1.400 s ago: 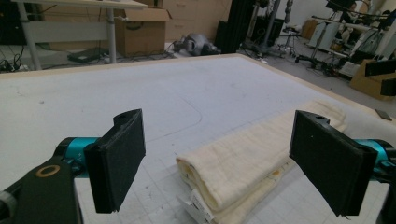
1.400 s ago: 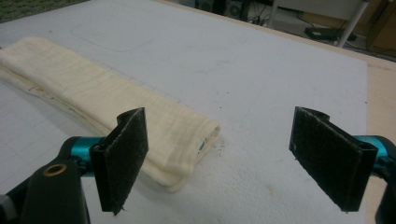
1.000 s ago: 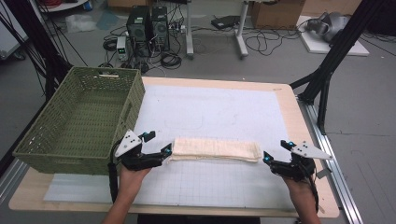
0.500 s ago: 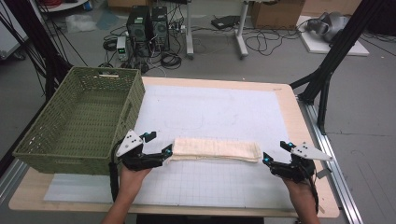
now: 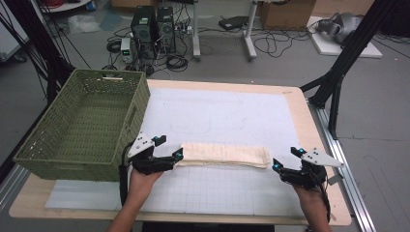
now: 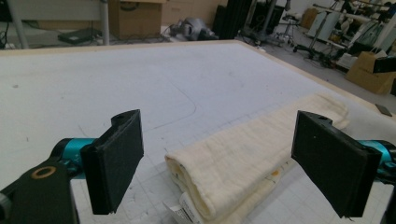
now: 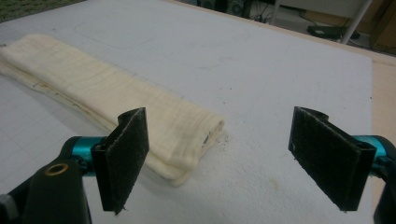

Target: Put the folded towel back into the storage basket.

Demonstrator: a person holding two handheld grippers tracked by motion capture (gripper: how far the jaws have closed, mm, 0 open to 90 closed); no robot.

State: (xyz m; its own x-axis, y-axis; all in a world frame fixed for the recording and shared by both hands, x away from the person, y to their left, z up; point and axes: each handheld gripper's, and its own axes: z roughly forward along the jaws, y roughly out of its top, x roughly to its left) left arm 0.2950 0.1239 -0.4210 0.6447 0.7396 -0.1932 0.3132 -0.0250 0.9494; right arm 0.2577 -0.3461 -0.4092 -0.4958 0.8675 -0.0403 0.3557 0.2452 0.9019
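A cream towel (image 5: pixel 225 155), folded into a long narrow strip, lies flat on the white mat near the table's front. My left gripper (image 5: pixel 167 155) sits at the strip's left end, jaws wide open with that end (image 6: pixel 219 175) between them and a small label showing at the fold. At the strip's right end rests my right gripper (image 5: pixel 286 162), also open; the folded end (image 7: pixel 187 140) lies just ahead of its left jaw. Neither gripper holds the towel.
A green woven basket (image 5: pixel 34 154) stands on the table's left side, close to my left hand. The white gridded mat (image 5: pixel 232 111) covers most of the wooden table (image 5: pixel 295 89). Black frame legs, cables and computers lie on the floor beyond.
Both grippers have stayed nearly still at the towel's ends. The towel has not moved.
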